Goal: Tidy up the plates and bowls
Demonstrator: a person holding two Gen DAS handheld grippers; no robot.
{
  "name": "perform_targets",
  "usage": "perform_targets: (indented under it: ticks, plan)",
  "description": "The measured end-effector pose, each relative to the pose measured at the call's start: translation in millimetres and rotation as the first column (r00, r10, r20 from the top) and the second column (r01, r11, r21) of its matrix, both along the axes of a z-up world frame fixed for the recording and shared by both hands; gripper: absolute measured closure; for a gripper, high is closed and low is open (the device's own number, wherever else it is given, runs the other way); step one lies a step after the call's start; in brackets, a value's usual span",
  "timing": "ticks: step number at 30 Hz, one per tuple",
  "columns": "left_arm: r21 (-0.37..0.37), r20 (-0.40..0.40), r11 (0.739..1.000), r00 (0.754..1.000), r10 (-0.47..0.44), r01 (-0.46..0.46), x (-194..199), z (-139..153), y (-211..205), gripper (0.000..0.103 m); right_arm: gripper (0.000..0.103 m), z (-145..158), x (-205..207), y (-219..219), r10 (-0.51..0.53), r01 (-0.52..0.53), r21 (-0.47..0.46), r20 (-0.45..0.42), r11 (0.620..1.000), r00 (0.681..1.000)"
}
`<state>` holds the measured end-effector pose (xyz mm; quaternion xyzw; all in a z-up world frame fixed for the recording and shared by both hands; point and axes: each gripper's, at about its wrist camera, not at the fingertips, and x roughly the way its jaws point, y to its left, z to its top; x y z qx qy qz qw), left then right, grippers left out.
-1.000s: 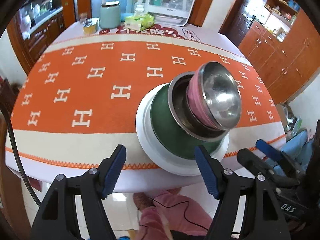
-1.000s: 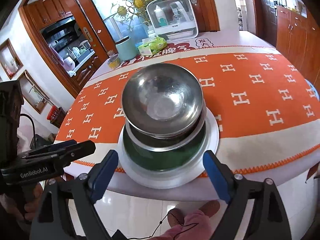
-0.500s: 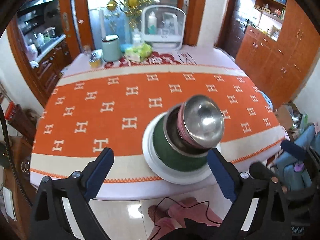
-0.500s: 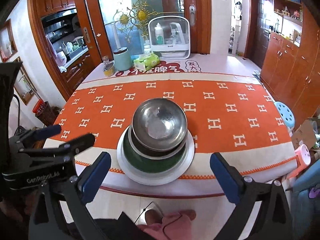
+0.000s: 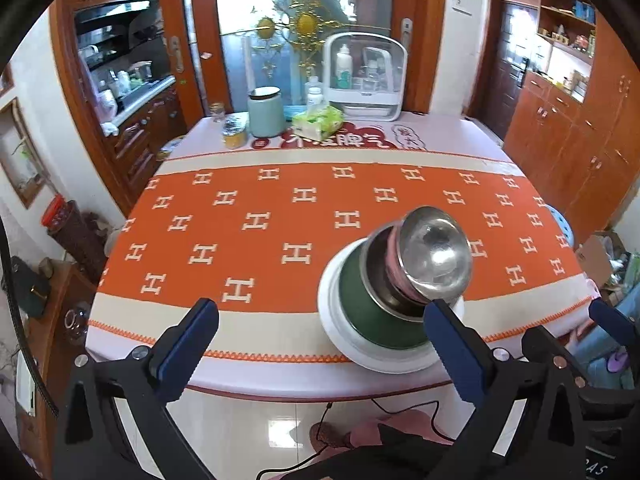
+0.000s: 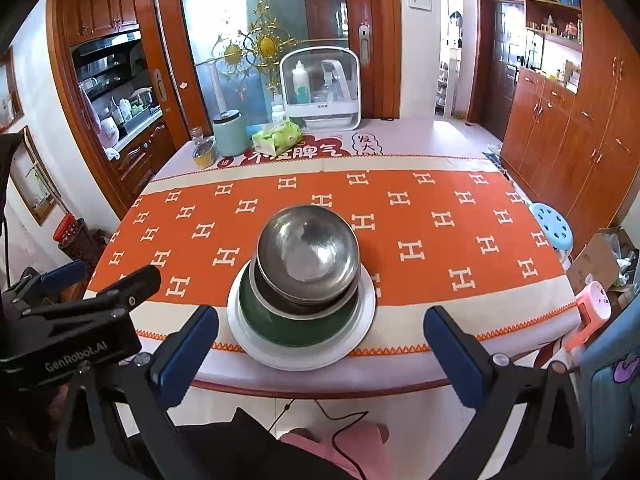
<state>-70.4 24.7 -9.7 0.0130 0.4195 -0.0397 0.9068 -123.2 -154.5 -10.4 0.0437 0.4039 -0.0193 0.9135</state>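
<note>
A stack stands near the front edge of the table on the orange cloth: a white plate [image 6: 360, 332] at the bottom, a green bowl [image 6: 272, 320] in it, a steel bowl [image 6: 276, 296] in that, and a pink-sided steel bowl [image 6: 308, 252] on top. In the left wrist view the same stack sits to the right, with the plate [image 5: 344, 344] under the top bowl [image 5: 436, 256]. My left gripper [image 5: 320, 312] hangs in front of and above the table edge, its jaws still opening with nothing between the pads. My right gripper [image 6: 320, 318] is open and bare, drawn back from the stack.
At the table's far end are a teal canister [image 6: 230, 132], a green tissue pack [image 6: 276, 138], a small jar [image 6: 204, 154] and a white storage box [image 6: 320, 88]. A blue stool [image 6: 552, 232] and a pink stool [image 6: 592, 308] stand at the right. A person's pink slipper [image 6: 340, 440] is on the floor below.
Both grippers have risen and drawn back from the stack, so it looks smaller and farther away. Their jaws have spread wider. The stack has not moved.
</note>
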Motion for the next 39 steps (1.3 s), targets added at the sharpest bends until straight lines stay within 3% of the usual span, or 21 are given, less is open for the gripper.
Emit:
perform_targets:
  ticks: [13, 39]
  plan:
    - [0.021, 0.021, 0.998, 0.998, 0.064, -0.064, -6.3, -2.3, 1.0, 0.001, 0.000, -4.8, 5.9, -0.4, 0.035, -0.035, 0.028, -0.019, 0.999, 0.999]
    - [0.027, 0.019, 0.998, 0.998, 0.052, -0.053, -9.5, -3.2, -3.4, 0.001, 0.000, -7.1, 4.3, -4.1, 0.032, -0.031, 0.029, -0.026, 0.999, 0.999]
